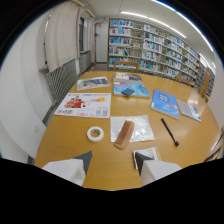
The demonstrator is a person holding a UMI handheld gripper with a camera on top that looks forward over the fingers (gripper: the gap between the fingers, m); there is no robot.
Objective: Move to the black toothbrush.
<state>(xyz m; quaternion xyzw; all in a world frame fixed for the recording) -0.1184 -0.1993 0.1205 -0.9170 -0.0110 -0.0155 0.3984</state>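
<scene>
The black toothbrush (pixel 169 132) lies flat on the wooden table (pixel 65 145), beyond my right finger and off to the right of it, pointing away at a slant. My gripper (pixel 114 161) hovers above the table's near part, open, with nothing between its two dark-tipped fingers (pixel 85 160). A brown comb (pixel 123 134) on a clear plastic bag (pixel 141 125) lies just ahead of the fingers.
A roll of white tape (pixel 95 133) sits ahead of the left finger. Magazines and booklets, among them a blue one (pixel 164 103) and a white-and-red one (pixel 83 105), cover the far half of the table. Bookshelves (pixel 155 47) stand behind; a radiator (pixel 62 77) lines the left wall.
</scene>
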